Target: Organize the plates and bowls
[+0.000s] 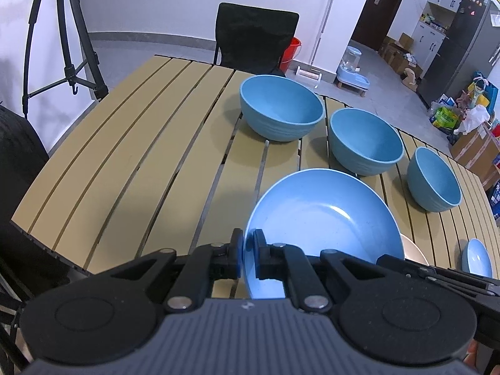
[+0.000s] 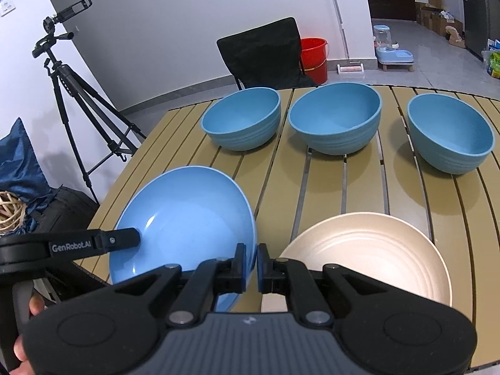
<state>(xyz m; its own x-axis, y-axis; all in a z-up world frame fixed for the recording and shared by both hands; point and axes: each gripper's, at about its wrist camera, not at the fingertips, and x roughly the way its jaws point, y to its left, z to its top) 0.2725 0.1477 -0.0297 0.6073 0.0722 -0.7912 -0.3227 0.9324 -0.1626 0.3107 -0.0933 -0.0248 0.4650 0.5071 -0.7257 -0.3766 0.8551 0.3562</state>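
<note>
1. Left tongs [image 1: 247, 254] are pinching the near-left rim of the blue plate [image 1: 325, 218], one pad on either side of the edge.
2. Right tongs [image 2: 251, 264] are pinching that same blue plate [image 2: 187, 218] too, at its near-right rim, so it hangs between the 2 tools.
3. The plate is tilted, its far edge higher than the rim in the grips, and its glossy face catches the light.
4. From the right wrist view, the left tool's arm reaches in from the left side and meets the plate at its left edge.
5. Just right of the right tongs lies a beige plate [image 2: 368, 253], flat on the slatted table [image 2: 343, 184], ridged rings showing inside.
6. Well ahead of both tongs stand 3 blue bowls in a row across the table: left bowl [image 2: 242, 120], middle bowl [image 2: 336, 117], right bowl [image 2: 450, 131], all upright and apart from one another.
7. From the left wrist view, a small blue dish [image 1: 476, 257] peeks out far right of the tongs, beyond the right tool's arm.
8. Beyond the table's far edge: a black chair [image 2: 262, 53], with a red bucket [image 2: 314, 57] just to its right.
9. A tripod [image 2: 72, 93] stands off the table's left side.
</note>
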